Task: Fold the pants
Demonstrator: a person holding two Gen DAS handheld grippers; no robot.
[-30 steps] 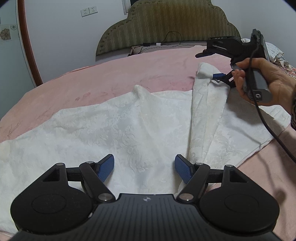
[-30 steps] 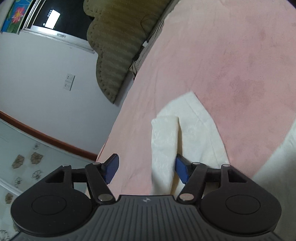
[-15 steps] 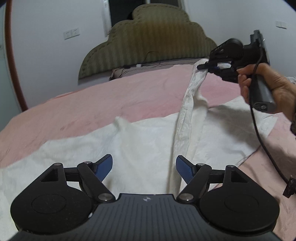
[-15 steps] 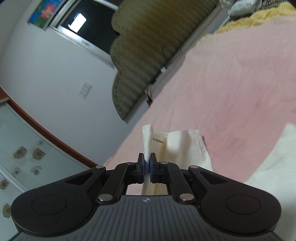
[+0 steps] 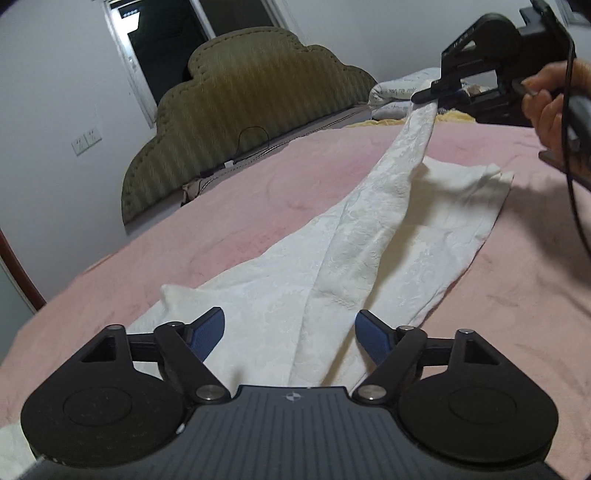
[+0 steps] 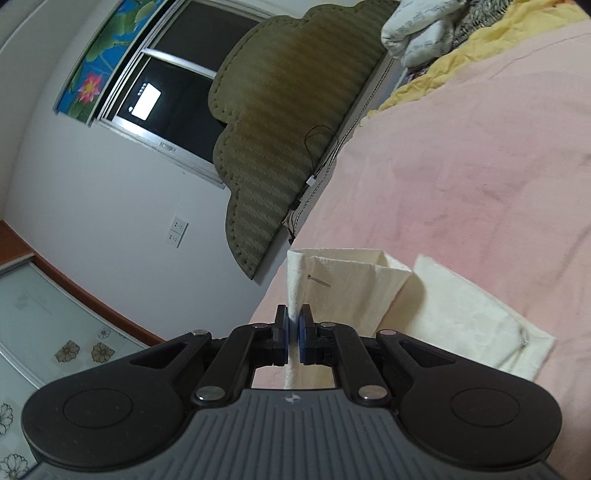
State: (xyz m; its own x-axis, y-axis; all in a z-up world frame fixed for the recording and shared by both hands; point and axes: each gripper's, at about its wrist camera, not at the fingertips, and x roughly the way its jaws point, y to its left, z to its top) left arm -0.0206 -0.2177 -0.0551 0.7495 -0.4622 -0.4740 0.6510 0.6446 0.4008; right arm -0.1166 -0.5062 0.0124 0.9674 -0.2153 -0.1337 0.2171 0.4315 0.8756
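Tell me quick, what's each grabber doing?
Left gripper: open, holding nothing, over the pants.
Right gripper: shut on the pants' leg end.

Pants [image 5: 373, 258] on bed [image 5: 229, 221]; headboard [image 5: 236, 122] behind; pillows [image 6: 421, 29] at far right.

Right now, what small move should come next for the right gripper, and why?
Probably carry the lifted leg end across onto the other leg. The right gripper is shut on the white pants, one leg raised above the pink bedspread; the left gripper is open.

Matt embossed white cloth pants [image 5: 369, 258], soft pink fleecy blanket [image 5: 517, 295]
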